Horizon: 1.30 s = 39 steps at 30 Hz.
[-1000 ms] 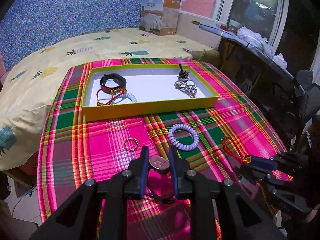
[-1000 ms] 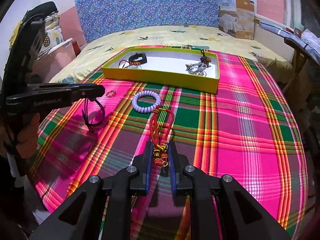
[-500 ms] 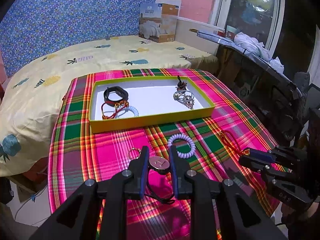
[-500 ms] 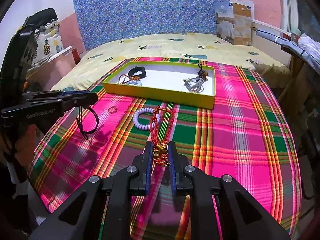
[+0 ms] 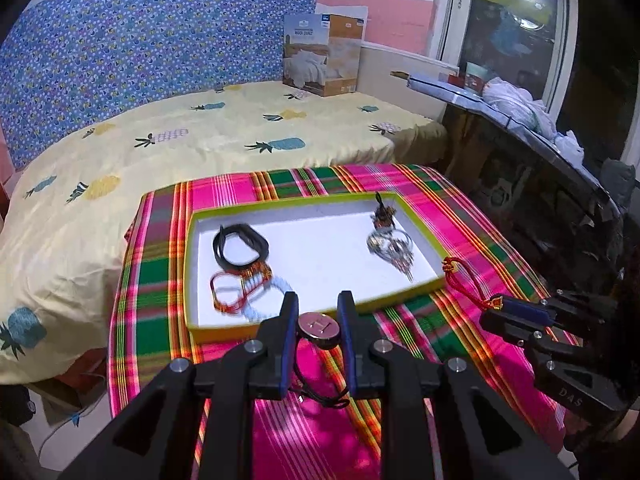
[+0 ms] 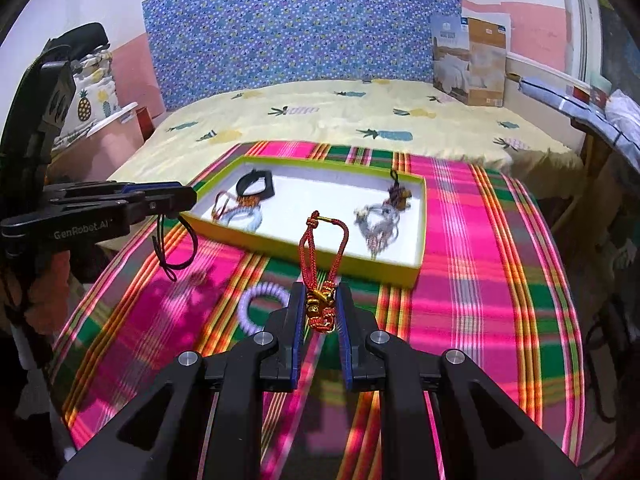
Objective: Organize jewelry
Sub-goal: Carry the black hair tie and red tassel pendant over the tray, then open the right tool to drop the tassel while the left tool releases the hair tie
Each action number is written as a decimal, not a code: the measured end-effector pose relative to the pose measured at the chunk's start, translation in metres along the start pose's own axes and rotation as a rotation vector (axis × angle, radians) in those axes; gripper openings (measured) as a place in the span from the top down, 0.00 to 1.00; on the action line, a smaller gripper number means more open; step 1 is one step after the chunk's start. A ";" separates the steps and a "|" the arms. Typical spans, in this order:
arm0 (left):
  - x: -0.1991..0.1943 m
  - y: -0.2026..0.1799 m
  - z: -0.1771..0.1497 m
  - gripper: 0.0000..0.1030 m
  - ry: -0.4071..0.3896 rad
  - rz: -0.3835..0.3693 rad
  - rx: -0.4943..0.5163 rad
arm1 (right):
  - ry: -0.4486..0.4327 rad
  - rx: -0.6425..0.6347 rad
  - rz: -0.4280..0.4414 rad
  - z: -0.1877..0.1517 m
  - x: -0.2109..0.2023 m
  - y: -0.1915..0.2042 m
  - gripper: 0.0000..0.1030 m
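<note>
My left gripper [image 5: 318, 312] is shut on a round metal pendant [image 5: 320, 327] with a black cord hanging below; it also shows in the right wrist view [image 6: 176, 200]. My right gripper [image 6: 320, 300] is shut on a red and gold knotted charm [image 6: 320, 304], its red loop sticking up; it shows at the right of the left wrist view [image 5: 504, 308]. Both are held above the plaid cloth, just short of the yellow-rimmed white tray [image 5: 320, 316] [image 6: 352, 268]. The tray holds a black band [image 5: 240, 246], red and white bracelets [image 5: 240, 288] and a silver cluster [image 5: 390, 246].
A lilac coil bracelet [image 6: 260, 300] lies on the plaid tablecloth [image 6: 480, 280] in front of the tray. A bed with pineapple sheets [image 5: 200, 140] lies behind. A cluttered dark shelf [image 5: 540, 160] stands at the right. A box [image 5: 320, 60] stands on the bed.
Both grippers have risen with their pieces and moved forward toward the tray. The coil bracelet and gold ring have dropped out of the left wrist view.
</note>
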<state>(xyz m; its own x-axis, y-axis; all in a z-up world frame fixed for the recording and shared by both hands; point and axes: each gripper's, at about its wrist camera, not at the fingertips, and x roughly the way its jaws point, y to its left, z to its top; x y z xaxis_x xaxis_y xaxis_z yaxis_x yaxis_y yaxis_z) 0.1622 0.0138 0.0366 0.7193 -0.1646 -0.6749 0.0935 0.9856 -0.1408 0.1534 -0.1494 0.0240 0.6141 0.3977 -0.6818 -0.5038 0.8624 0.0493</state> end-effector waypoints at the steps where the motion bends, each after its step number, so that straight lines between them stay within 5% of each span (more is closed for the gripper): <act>1: 0.003 0.001 0.004 0.80 0.001 0.000 -0.001 | -0.001 -0.001 -0.001 0.004 0.003 -0.001 0.85; 16: 0.071 0.016 0.049 0.80 0.038 0.013 -0.009 | 0.057 0.010 0.007 0.049 0.075 -0.026 0.85; 28: 0.131 0.022 0.056 0.80 0.127 0.013 -0.007 | 0.143 0.016 0.021 0.048 0.115 -0.034 0.85; 39: 0.148 0.021 0.053 0.79 0.159 0.002 -0.001 | 0.188 0.031 0.034 0.043 0.127 -0.037 0.83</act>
<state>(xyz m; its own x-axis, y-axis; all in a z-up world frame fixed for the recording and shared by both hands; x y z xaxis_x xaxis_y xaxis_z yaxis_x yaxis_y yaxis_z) 0.3073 0.0122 -0.0282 0.6014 -0.1668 -0.7813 0.0913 0.9859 -0.1403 0.2759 -0.1175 -0.0330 0.4713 0.3634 -0.8036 -0.5014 0.8600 0.0948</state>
